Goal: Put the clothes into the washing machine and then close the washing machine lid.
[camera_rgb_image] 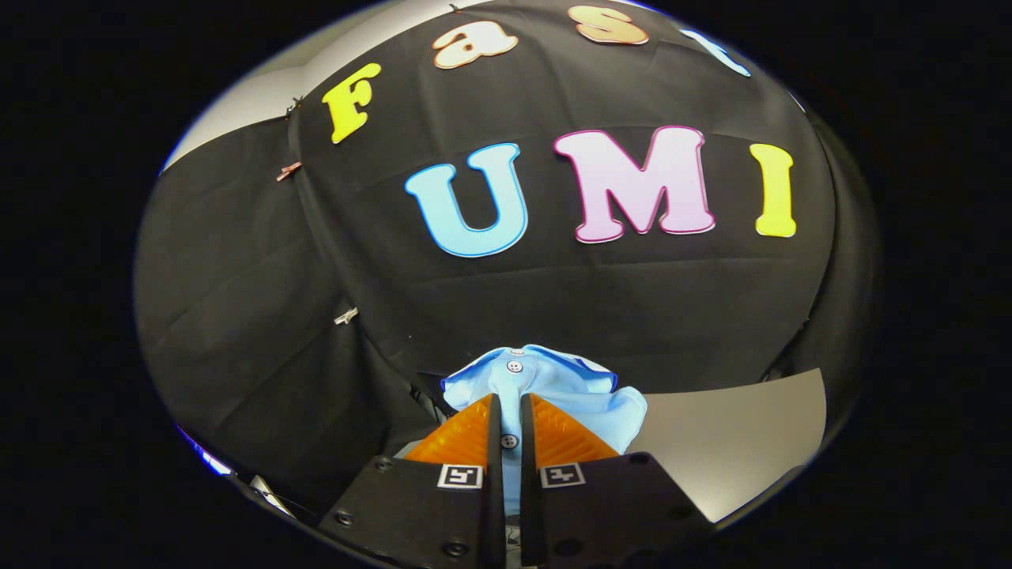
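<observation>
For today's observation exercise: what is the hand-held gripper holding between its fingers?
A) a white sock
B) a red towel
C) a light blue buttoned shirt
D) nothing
C: the hand-held gripper has both orange fingers pressed on the light blue shirt, whose buttons show.

The hand-held gripper (510, 419) pinches a light blue buttoned shirt (545, 387) between its two orange fingers (466, 438), nearly closed. The cloth bunches just ahead, above a grey counter (735, 435).

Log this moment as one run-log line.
gripper: shut on light blue shirt | shirt: pinched at button placket, lifted before black cloth wall | grey surface: beyond fingers | step: carrying clothes
</observation>
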A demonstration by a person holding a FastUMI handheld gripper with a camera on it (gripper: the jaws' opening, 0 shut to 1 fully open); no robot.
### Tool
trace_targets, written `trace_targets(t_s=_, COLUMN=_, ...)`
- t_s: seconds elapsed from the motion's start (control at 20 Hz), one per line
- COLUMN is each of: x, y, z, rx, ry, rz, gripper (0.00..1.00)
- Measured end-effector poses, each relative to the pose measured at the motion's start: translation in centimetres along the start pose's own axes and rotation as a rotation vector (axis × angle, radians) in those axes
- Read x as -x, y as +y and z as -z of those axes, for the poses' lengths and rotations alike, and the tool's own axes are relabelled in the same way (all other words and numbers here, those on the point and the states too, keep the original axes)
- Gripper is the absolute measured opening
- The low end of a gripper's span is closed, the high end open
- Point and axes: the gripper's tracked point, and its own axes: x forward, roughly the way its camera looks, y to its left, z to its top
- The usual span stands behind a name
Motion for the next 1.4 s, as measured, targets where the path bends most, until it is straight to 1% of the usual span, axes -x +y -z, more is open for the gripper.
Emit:
trace_targets(t_s=0.2, x=-2.5, y=4.1, z=1.0, rx=0.009, ry=0.025, rz=-0.038, gripper=0.12)
trace_targets(t_s=0.35, x=-4.4, y=6.1, z=2.3, rx=0.012, ry=0.049, rz=-0.054, gripper=0.12)
trace_targets(t_s=0.55, x=-7.5, y=7.4, z=5.7, rx=0.020, ry=0.112, rz=-0.052, gripper=0.12)
trace_targets(t_s=1.0, x=-14.9, y=6.8, z=16.6, rx=-0.013, ry=0.270, rz=0.008, gripper=0.12)
trace_targets(t_s=1.2, x=-17.4, y=6.1, z=20.2, rx=-0.037, ry=0.309, rz=0.039, gripper=0.12)
trace_targets(t_s=1.4, x=-19.9, y=4.7, z=23.0, rx=-0.031, ry=0.319, rz=0.083, gripper=0.12)
